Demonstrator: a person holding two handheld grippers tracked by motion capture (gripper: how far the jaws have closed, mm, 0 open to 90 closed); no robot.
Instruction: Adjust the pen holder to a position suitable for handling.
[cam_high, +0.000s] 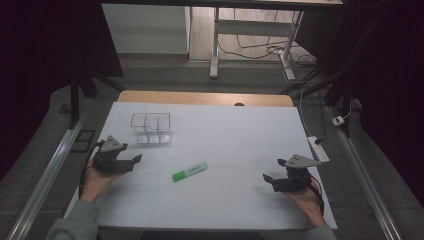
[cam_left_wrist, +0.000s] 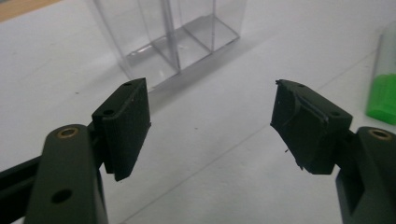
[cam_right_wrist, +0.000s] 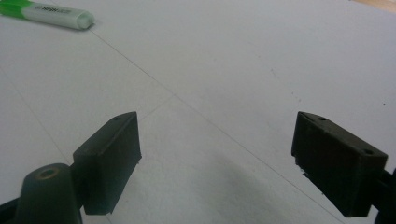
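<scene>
Both tools gape (empty) flanking green highlighter on white sheet.

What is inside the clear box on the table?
Nothing shows inside the clear box: its compartments look empty through the walls, in the high view and the left gripper view. The highlighter lies outside it, on the table.

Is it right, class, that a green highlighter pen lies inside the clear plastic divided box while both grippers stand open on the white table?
Not quite. The green highlighter pen lies on the white table, apart from the clear plastic divided box, as the high view shows. The rest holds: the left gripper and the right gripper both stand open with nothing between them.
</scene>
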